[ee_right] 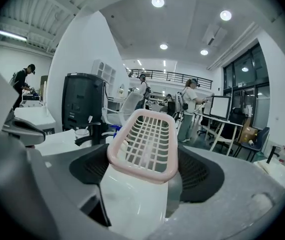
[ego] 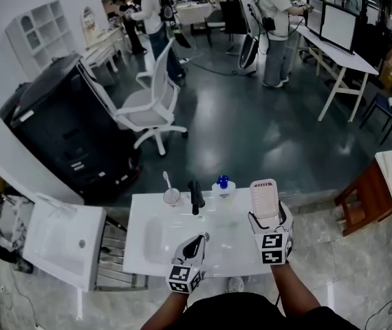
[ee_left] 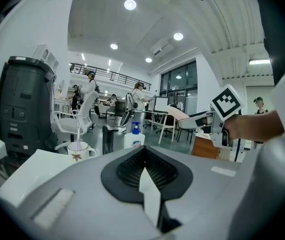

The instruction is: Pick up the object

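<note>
A dark, glossy floor [ego: 251,129] fills the room. On it, at the left, a large black cabinet-like machine [ego: 65,129] leans against a white wall. A white office chair [ego: 148,105] stands just beside it. Long white desks with monitors [ego: 337,43] run along the far right, and several people stand at the back.

Nearest the camera is a white vanity top [ego: 234,249] with a shallow basin sunk into its left half. Along its back edge stand, from left to right, a white mug [ego: 172,197] holding a toothbrush, a black faucet [ego: 196,196] and a soap bottle with a blue pump [ego: 223,185].

The right gripper [ego: 266,216] has its jaws set wide and clamped on the white base of the pink grid basket [ego: 264,196]. The basket is in the air over the right rear part of the vanity top, tipped forward, with its pink-rimmed lattice facing up and away.

The left gripper [ego: 194,245] hovers over the middle of the top, near the basin's edge. Its jaws are pressed together with nothing between them.
</note>
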A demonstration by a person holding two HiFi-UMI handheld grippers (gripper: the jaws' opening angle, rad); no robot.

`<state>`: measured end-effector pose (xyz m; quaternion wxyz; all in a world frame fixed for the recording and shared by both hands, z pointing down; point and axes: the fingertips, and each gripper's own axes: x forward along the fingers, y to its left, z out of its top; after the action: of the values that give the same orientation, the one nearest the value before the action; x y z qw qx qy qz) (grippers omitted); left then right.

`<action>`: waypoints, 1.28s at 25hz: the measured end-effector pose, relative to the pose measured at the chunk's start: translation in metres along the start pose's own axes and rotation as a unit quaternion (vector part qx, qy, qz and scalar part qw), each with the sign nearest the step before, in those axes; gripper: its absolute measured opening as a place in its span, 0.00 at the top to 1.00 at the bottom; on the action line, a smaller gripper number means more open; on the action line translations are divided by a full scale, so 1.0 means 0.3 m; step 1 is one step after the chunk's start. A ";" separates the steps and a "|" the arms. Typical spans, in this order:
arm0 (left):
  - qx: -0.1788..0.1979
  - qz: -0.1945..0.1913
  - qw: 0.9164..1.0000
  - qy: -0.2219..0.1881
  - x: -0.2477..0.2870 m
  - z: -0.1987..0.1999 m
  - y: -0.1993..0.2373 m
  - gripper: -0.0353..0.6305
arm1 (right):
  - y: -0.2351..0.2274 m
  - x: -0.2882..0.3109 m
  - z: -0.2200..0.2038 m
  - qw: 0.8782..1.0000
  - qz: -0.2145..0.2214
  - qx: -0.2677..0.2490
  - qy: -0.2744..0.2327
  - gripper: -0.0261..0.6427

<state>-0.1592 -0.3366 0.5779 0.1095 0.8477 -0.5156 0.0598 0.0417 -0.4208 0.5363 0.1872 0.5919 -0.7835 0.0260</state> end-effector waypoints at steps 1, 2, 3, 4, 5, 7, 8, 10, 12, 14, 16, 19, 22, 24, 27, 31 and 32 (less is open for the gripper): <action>0.001 -0.001 1.000 -0.003 -0.002 0.005 0.004 0.92 | 0.008 -0.007 0.010 1.000 0.000 0.002 -0.005 0.33; 0.003 -0.001 1.000 -0.006 -0.005 0.007 0.007 0.92 | 0.016 -0.014 0.015 1.000 0.000 0.002 -0.008 0.33; 0.004 -0.002 1.000 -0.008 -0.009 0.009 0.009 0.92 | 0.022 -0.020 0.017 1.000 0.000 0.002 -0.010 0.33; 0.005 -0.003 1.000 -0.010 -0.012 0.010 0.009 0.92 | 0.027 -0.026 0.018 1.000 -0.001 0.001 -0.010 0.33; 0.005 -0.004 1.000 -0.012 -0.015 0.012 0.010 0.92 | 0.031 -0.032 0.020 1.000 -0.001 0.000 -0.011 0.33; 0.006 -0.003 1.000 -0.015 -0.022 0.016 0.016 0.92 | 0.039 -0.039 0.026 1.000 -0.003 0.000 -0.014 0.33; 0.006 -0.003 1.000 -0.016 -0.026 0.018 0.020 0.92 | 0.043 -0.041 0.030 1.000 -0.004 0.002 -0.016 0.33; 0.006 -0.004 1.000 -0.017 -0.032 0.022 0.024 0.92 | 0.051 -0.046 0.038 1.000 -0.004 0.006 -0.020 0.33; 0.006 -0.005 1.000 -0.018 -0.040 0.021 0.021 0.92 | 0.059 -0.048 0.040 1.000 -0.003 0.006 -0.020 0.33; 0.005 -0.006 1.000 -0.017 -0.050 0.015 0.020 0.92 | 0.064 -0.051 0.039 1.000 -0.005 0.005 -0.019 0.33; 0.003 -0.003 1.000 -0.015 -0.061 0.009 0.027 0.92 | 0.062 -0.053 0.040 1.000 -0.012 0.002 -0.019 0.33; 0.000 0.005 1.000 -0.016 -0.073 0.005 0.049 0.92 | 0.056 -0.056 0.049 1.000 -0.021 -0.007 -0.021 0.33; 0.000 0.009 1.000 -0.020 -0.076 0.007 0.059 0.92 | 0.054 -0.057 0.049 0.999 -0.025 -0.008 -0.020 0.33; 0.000 0.008 1.000 -0.022 -0.077 0.009 0.059 0.92 | 0.057 -0.053 0.048 0.999 -0.024 -0.005 -0.021 0.33; 0.000 0.007 1.000 -0.021 -0.081 0.007 0.060 0.92 | 0.066 -0.049 0.040 1.000 -0.023 -0.004 -0.018 0.33; 0.000 0.005 1.000 -0.019 -0.086 0.002 0.058 0.92 | 0.070 -0.052 0.031 1.000 -0.024 -0.002 -0.014 0.33; 0.000 0.005 1.000 -0.019 -0.085 0.001 0.057 0.92 | 0.068 -0.052 0.029 1.000 -0.025 -0.003 -0.013 0.33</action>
<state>-0.1862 -0.3223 0.5743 0.0992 0.8460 -0.5220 0.0441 0.0238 -0.4028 0.5270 0.1796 0.6109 -0.7710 0.0109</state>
